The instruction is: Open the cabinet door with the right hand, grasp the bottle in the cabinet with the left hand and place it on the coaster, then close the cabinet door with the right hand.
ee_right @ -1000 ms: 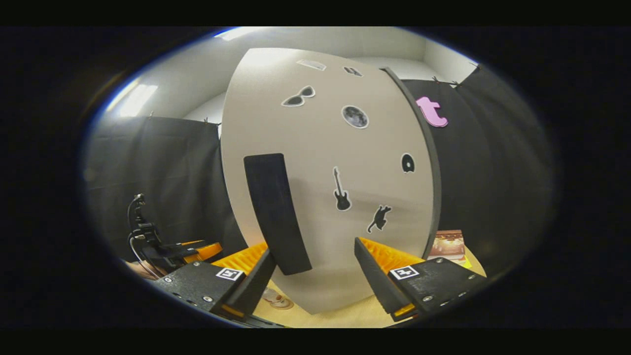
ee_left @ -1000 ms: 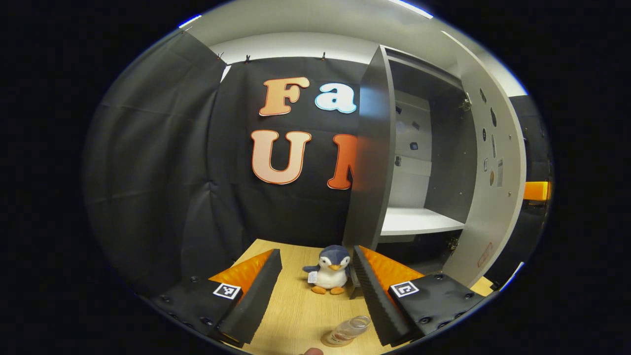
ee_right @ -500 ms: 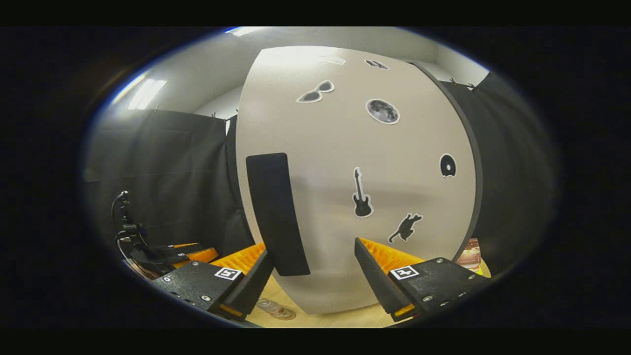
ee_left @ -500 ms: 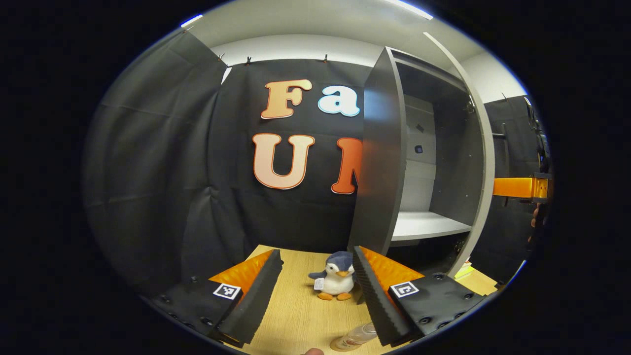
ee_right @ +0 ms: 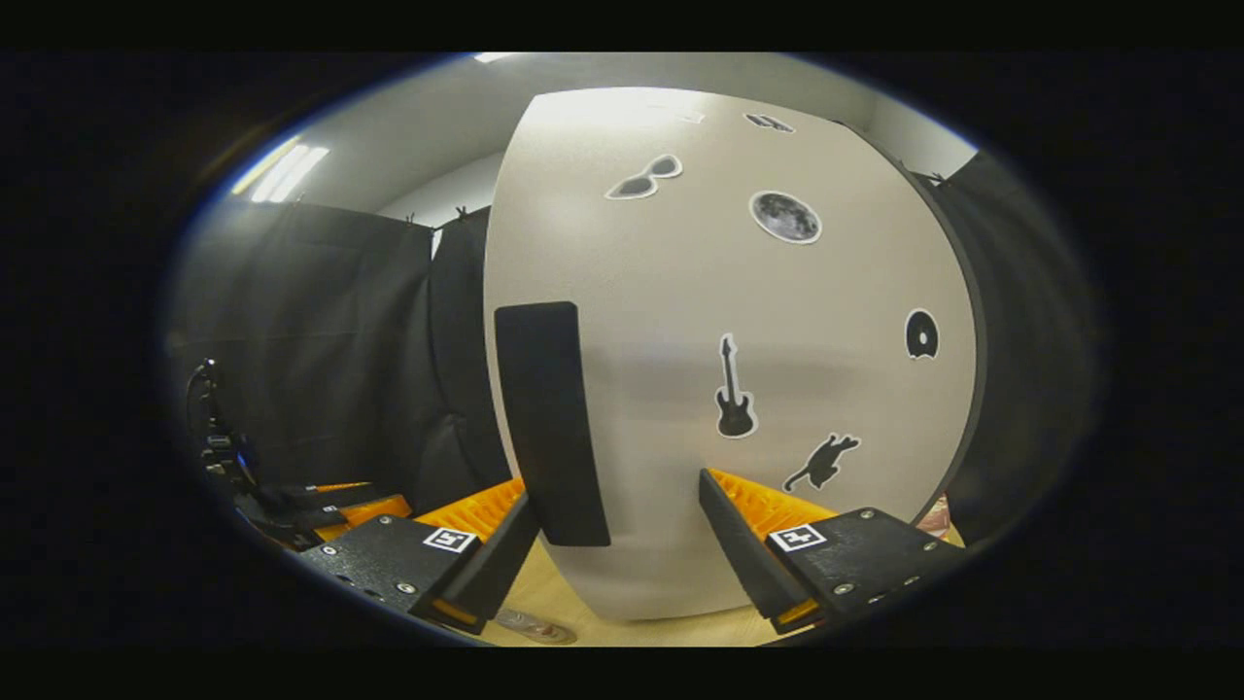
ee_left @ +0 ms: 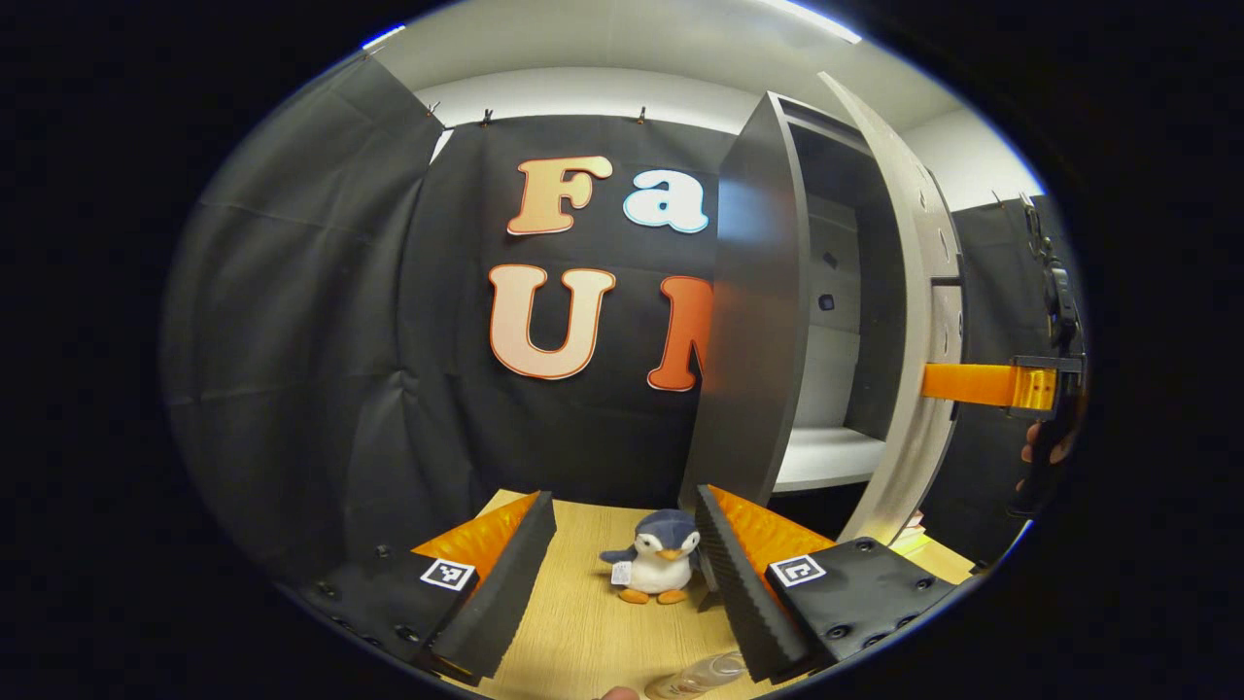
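The bottle (ee_left: 698, 675) is seen on the worktop (ee_left: 583, 622), just beside the left gripper (ee_left: 622, 574), whose jaws stand wide and empty. The cabinet door (ee_right: 739, 350) is partly closed, with the right gripper (ee_right: 617, 544) held wide at its black handle (ee_right: 549, 423). A door rebound is judged possible if pushing stops early. The cabinet shelf (ee_left: 826, 457) holds nothing visible.

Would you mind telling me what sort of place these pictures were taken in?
Probably a staged recording booth: black cloth walls, a light wooden tabletop and a grey cabinet with a sticker-covered door standing on it.
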A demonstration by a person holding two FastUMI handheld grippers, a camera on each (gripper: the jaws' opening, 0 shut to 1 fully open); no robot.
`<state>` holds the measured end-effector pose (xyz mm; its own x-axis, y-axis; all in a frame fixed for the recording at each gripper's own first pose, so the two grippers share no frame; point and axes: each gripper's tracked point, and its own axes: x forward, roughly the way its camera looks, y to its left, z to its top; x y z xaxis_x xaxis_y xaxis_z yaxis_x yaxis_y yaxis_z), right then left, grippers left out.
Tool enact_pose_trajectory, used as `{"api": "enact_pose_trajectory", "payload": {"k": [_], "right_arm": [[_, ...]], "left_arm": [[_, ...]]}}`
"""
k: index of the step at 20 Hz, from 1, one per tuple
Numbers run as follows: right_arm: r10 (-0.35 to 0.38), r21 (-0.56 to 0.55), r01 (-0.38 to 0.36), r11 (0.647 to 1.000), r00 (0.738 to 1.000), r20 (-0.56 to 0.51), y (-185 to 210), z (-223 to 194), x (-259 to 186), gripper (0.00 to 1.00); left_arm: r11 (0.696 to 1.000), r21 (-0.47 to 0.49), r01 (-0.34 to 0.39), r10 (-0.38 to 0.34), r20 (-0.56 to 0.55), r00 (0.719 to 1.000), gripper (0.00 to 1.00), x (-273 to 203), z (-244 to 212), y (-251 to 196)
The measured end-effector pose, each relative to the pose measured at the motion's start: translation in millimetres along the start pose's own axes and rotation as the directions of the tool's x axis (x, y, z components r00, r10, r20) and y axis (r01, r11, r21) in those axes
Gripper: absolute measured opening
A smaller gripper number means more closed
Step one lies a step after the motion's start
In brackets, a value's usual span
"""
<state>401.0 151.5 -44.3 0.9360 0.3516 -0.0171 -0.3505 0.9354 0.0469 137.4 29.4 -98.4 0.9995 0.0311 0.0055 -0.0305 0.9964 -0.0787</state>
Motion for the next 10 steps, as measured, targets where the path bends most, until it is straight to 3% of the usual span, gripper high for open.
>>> {"api": "enact_pose_trajectory", "payload": {"k": [10], "right_arm": [[-0.187,-0.022,0.189,0.982,0.980,0.068,-1.2,-0.9,10.9,0.95]], "left_arm": [[0.999,-0.041,-0.013,0.012,-0.033,0.999,0.95,14.0,-9.9,9.9]]}}
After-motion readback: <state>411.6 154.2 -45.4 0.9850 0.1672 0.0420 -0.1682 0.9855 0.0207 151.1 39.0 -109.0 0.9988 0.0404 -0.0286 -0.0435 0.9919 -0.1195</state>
